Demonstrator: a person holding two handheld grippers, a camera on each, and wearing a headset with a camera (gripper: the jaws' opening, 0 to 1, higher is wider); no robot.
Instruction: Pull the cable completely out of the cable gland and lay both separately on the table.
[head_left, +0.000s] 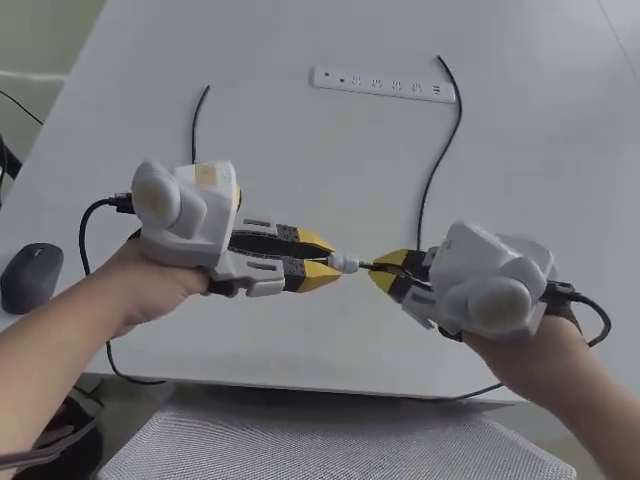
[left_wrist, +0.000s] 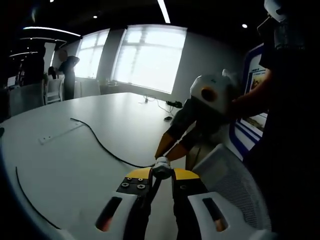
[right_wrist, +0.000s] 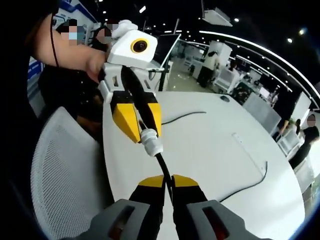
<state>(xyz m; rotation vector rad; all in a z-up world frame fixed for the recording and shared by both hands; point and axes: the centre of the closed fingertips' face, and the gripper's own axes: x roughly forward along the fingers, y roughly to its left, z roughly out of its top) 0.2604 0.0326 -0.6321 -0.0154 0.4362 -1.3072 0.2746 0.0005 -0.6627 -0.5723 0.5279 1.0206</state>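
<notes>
Left gripper (head_left: 322, 268): jaws clamped on small white plastic cable gland (head_left: 345, 264). Right gripper (head_left: 388, 272): pinching thin black cable (head_left: 366, 266) just beside gland. Both held above near edge of white worktop (head_left: 300, 150). I advise a straight pull along gland axis, left hand braced, no twisting.

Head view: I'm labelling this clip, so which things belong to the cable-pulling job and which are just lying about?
Job: cable gland, held by the left gripper; cable, held by the right gripper.
Lying about: power strip, its black cord, mouse, loose black wire.
</notes>
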